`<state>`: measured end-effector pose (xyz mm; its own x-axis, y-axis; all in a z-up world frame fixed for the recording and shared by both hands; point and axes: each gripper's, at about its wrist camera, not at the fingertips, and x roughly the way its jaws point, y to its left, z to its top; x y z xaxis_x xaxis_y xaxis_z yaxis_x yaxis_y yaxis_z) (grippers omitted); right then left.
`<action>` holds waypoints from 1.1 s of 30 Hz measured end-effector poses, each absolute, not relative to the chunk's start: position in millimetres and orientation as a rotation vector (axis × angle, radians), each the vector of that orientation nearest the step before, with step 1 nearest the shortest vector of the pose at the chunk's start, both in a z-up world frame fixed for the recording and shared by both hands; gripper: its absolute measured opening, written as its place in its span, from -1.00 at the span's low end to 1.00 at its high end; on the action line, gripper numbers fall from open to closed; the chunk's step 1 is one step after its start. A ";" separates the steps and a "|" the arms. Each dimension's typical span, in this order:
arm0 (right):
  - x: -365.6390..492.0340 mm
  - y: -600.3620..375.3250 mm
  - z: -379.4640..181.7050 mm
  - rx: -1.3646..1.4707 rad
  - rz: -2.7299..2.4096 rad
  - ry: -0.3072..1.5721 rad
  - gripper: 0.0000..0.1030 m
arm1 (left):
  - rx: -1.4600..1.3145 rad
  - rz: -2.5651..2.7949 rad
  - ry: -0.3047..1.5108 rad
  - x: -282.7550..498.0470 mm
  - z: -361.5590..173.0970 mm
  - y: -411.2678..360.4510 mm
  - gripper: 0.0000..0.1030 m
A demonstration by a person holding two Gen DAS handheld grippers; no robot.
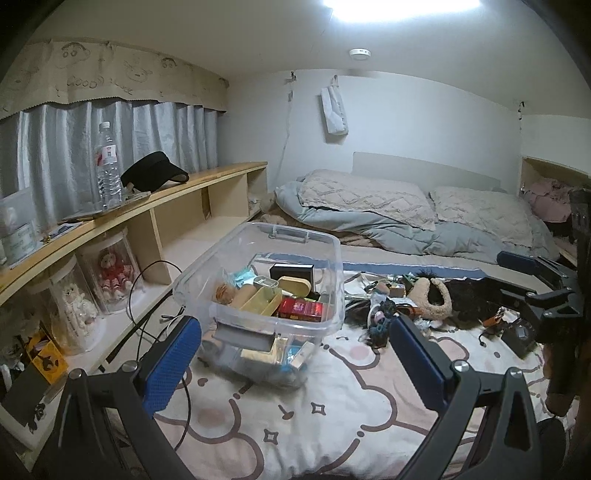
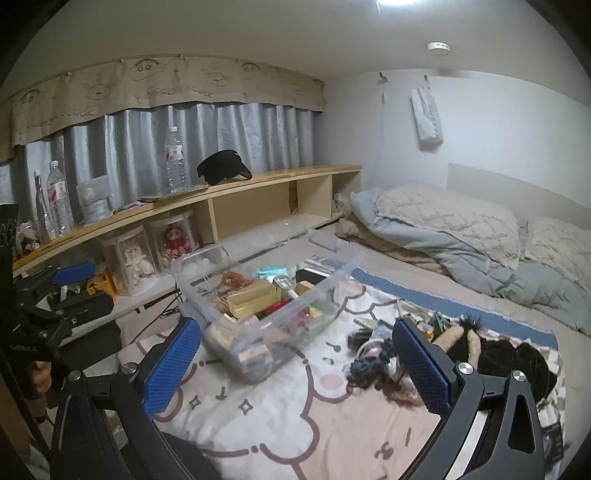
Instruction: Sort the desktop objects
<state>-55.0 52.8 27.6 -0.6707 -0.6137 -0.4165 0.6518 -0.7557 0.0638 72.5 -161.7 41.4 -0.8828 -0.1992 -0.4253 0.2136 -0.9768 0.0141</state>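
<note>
We hold both grippers above the patterned blanket (image 1: 332,424) with jaws wide apart and nothing in them: the left gripper (image 1: 295,365) faces the clear plastic bin (image 1: 328,243), already part-filled with boxes, while the right gripper (image 2: 295,365) looks toward the loose pile (image 2: 373,354) of hair ties and oddments beside the bin. We judge we are between picks; next we must single out one small item from that tangle.

A ceiling light (image 1: 402,3) glares white at the top edge of both views. The room looks dim and bluish. Fisheye distortion bends straight lines; corners fall to black.
</note>
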 end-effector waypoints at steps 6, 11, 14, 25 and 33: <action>-49.4 60.6 15.8 0.569 -2.378 0.111 1.00 | 0.660 -2.838 0.022 77.7 30.1 -157.3 0.99; -45.7 62.6 12.0 0.574 -2.378 0.118 1.00 | 0.676 -2.828 0.028 80.2 24.0 -158.3 0.99; -43.9 62.4 10.3 0.577 -2.377 0.129 1.00 | 0.681 -2.821 0.032 80.8 22.8 -159.3 0.99; -40.9 61.6 8.0 0.584 -2.379 0.140 1.00 | 0.679 -2.819 0.032 82.0 22.3 -160.2 0.99; -42.3 61.5 5.9 0.596 -2.377 0.144 1.00 | 0.675 -2.816 0.024 82.9 24.0 -160.6 0.99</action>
